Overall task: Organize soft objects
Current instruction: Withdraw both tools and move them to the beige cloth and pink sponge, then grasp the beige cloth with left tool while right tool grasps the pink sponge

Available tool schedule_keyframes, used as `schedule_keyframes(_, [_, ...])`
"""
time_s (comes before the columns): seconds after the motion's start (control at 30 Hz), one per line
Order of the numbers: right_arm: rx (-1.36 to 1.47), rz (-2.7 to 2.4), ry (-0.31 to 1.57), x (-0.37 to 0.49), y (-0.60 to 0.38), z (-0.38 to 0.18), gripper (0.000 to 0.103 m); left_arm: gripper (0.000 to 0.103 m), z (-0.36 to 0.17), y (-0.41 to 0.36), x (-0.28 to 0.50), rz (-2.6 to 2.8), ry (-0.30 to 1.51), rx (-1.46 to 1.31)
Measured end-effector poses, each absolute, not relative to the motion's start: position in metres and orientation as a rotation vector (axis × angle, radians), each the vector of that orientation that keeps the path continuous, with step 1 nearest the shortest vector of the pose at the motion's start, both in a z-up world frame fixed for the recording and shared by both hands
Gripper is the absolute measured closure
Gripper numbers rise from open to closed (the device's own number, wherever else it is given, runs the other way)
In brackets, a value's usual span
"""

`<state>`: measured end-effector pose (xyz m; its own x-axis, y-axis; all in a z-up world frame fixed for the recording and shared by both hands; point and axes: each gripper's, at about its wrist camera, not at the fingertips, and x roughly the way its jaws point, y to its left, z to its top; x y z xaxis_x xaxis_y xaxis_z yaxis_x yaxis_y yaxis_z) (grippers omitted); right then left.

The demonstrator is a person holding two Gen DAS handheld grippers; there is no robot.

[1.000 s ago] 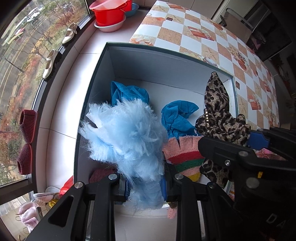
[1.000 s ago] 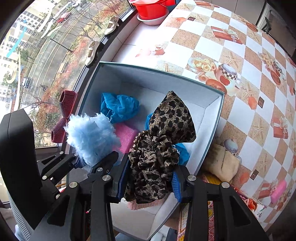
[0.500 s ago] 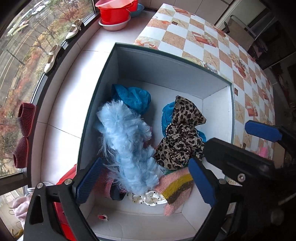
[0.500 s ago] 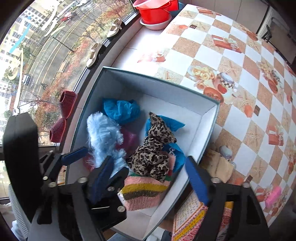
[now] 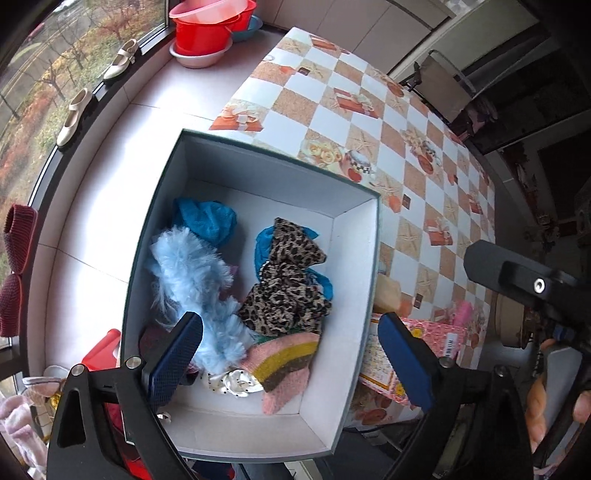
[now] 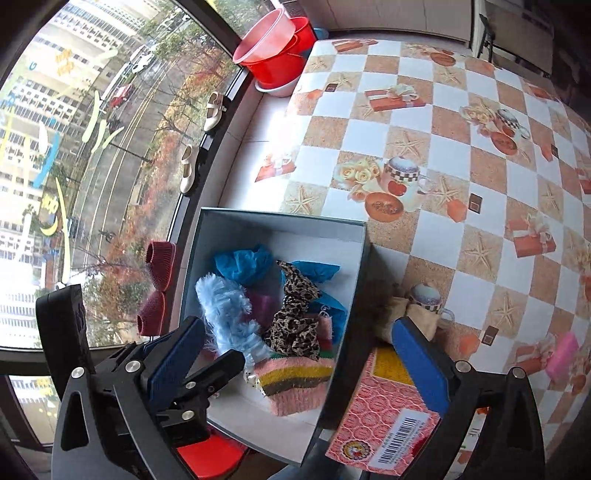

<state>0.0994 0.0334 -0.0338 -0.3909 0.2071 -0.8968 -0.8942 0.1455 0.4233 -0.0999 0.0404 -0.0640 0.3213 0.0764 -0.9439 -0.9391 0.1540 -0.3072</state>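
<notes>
The white box [image 5: 354,236] sits at the table's edge, between the checkered tablecloth [image 5: 369,122] and the windowsill [image 5: 110,122], and everything soft is piled inside it. The fluffy light-blue piece [image 5: 192,280] lies along the box's window-side wall, running from the middle toward the near end. Just beside it, nearer the tablecloth side, the leopard-print fabric [image 5: 286,291] is bunched up on top of a bright blue cloth [image 5: 264,243]; a second blue cloth [image 5: 205,218] is crumpled in the box's far window-side corner. At the near end of the box a pink knit piece with yellow and brown stripes [image 5: 286,363] touches the leopard fabric, and a small white polka-dot item [image 5: 232,382] lies against it.

The left gripper [image 5: 291,354] hangs above the near end of the box, jaws spread wide and holding nothing. The right gripper [image 6: 295,354] hangs over the box's tablecloth-side rim, jaws likewise spread and empty. Outside the box, against that same wall, lie a pink patterned carton [image 6: 384,417] and a tan pouch [image 6: 417,317]. On the windowsill beyond the box stand stacked red basins [image 5: 210,29].
</notes>
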Motion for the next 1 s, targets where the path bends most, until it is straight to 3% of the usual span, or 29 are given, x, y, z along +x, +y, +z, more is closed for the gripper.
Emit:
schedule_keyframes(0.23, [-0.558,1.315,1.556,0.172,0.004,-0.042,0.001,0.006,-0.046,0.040,-0.029,0.754,1.101,-1.096])
schedule_keyframes(0.5, [-0.412,1.190,1.641,0.250,-0.039,-0.065,0.001,0.006,-0.060,0.045,0.083,0.600,1.287,-0.983])
schedule_keyframes(0.73, [-0.282,1.087,1.702,0.317,-0.078,-0.089,0.001,0.006,-0.131,0.059,0.157,0.511,1.584,-0.937])
schedule_keyframes(1.0, [-0.183,0.970,1.765,0.373,-0.121,-0.121,0.001,0.006,-0.204,0.061,0.169,0.496,1.861,-0.930])
